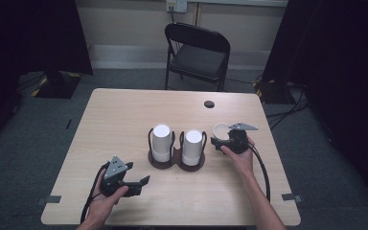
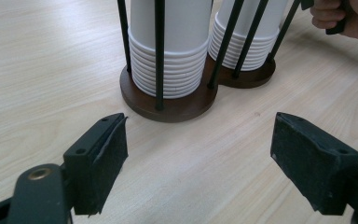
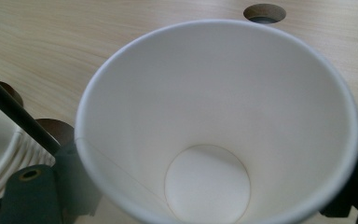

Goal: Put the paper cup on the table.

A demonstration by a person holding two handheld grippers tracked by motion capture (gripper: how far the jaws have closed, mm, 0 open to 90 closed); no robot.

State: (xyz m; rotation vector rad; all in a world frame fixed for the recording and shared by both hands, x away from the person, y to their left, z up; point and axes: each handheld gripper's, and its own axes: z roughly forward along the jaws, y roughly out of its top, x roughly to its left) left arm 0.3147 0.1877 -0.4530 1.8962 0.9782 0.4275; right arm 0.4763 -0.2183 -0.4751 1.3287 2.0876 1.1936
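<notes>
Two stacks of upturned white paper cups stand in a black wire holder with round brown bases at the table's middle. My right gripper is just right of the holder, shut on a single white paper cup. In the right gripper view that cup lies between the jaws with its open mouth towards the camera. My left gripper rests near the front left, open and holding nothing. Its view looks at the near stack and brown base past the spread fingers.
A light wooden table has a round cable hole at the back right. Behind it stands a black folding chair. Dark curtains hang at both sides. The other hand shows at the top right of the left gripper view.
</notes>
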